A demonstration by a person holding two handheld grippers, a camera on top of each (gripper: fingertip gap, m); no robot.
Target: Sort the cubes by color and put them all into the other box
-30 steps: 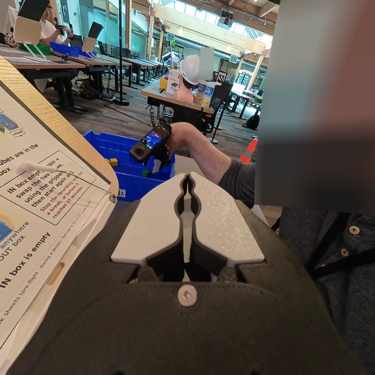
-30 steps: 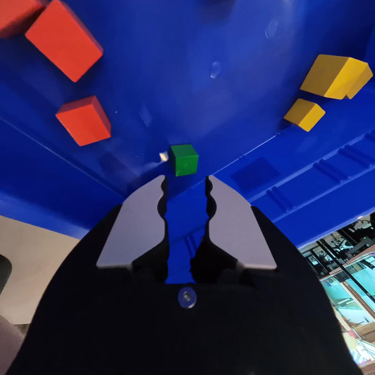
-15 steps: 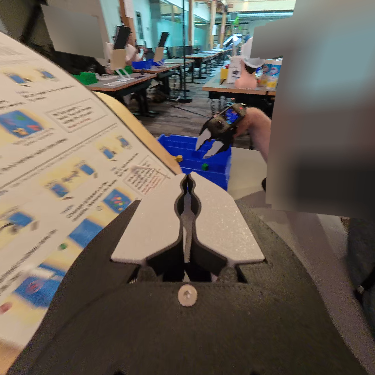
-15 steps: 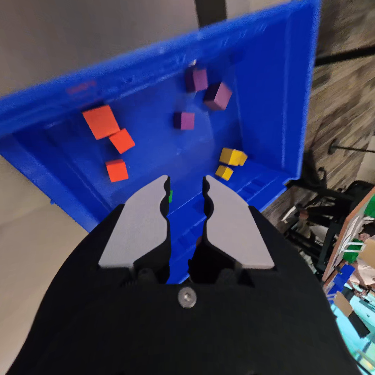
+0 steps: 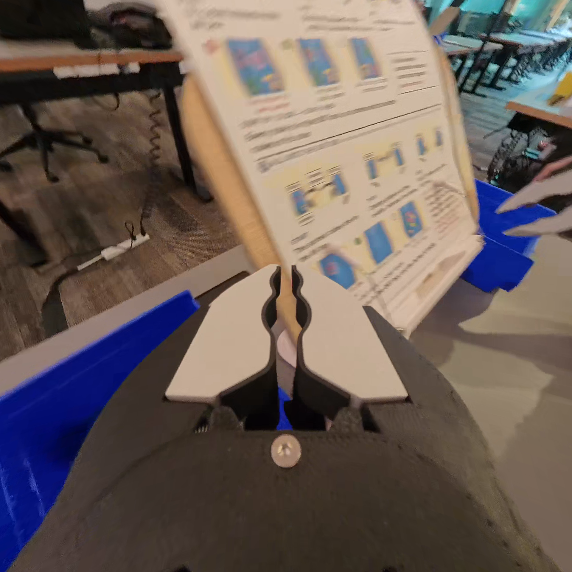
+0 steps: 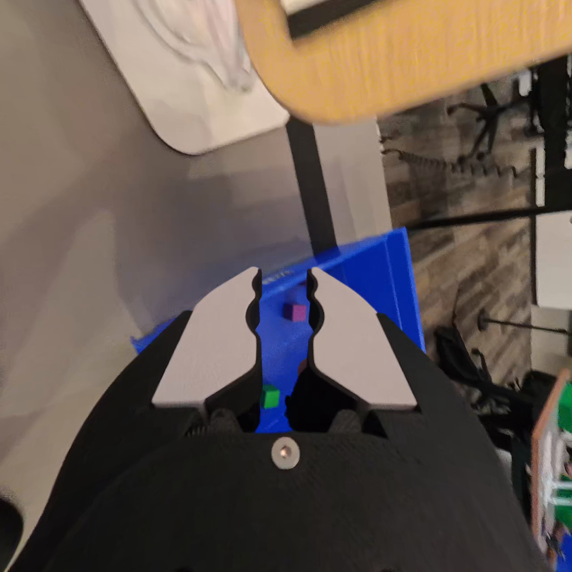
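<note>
Left view, gripper [image 5: 286,272]: jaws a narrow slit apart, nothing held; board [image 5: 356,173] edge seen through the slit, beyond the tips.
Left view, boxes: near box [image 5: 55,390] under the gripper; far box [image 5: 507,241] behind the board, right gripper [image 5: 526,216] over it.
Right view, gripper [image 6: 284,274]: jaws parted, empty, above the box [image 6: 380,284] on the counter [image 6: 93,216].
Right view, cubes: purple cube [image 6: 295,312] and green cube [image 6: 270,398] on the box floor, apart.
Step, judged: reaching for a next cube; best to widen the jaws first, square the pads to two flat faces.
Axis: cubes without a long axis; box long side running lower left to upper right.
</note>
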